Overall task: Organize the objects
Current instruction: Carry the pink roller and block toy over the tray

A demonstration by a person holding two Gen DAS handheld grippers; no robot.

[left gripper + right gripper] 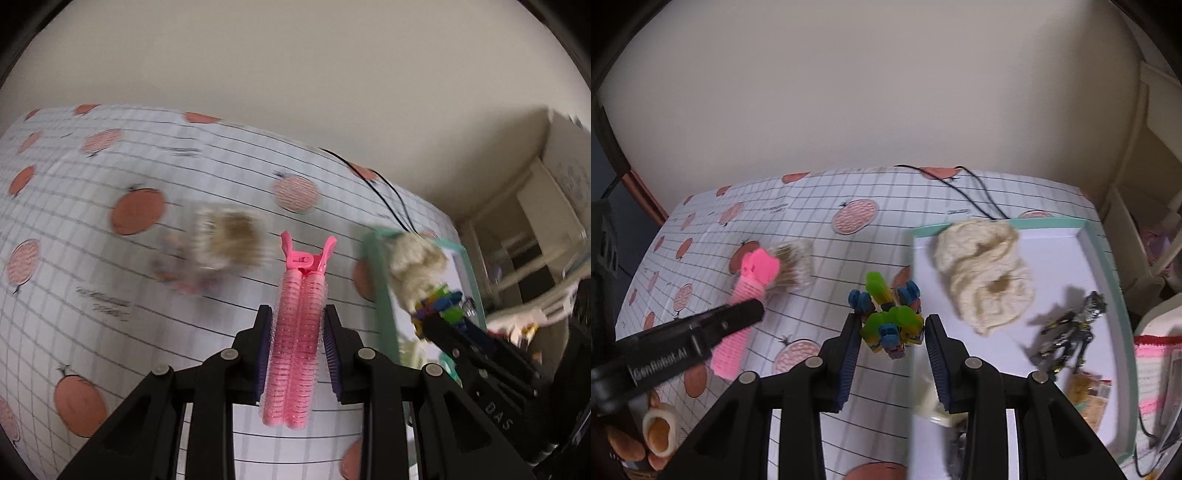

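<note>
The left gripper [298, 325] clamps the light, springy pink hair-roller clip [297, 332] mid-barrel above the tablecloth [92, 229], while the right gripper [891, 332] pinches a rigid toy-brick cluster [888, 317] left of the tray [1104, 258].

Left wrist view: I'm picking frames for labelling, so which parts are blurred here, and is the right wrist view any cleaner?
Left wrist view: the pink hair roller in the left claw is sharp; the tablecloth and the fluffy brown object are motion-smeared. Right wrist view: milder blur, the colourful block toy is readable, with fisheye bending at the edges.
</note>
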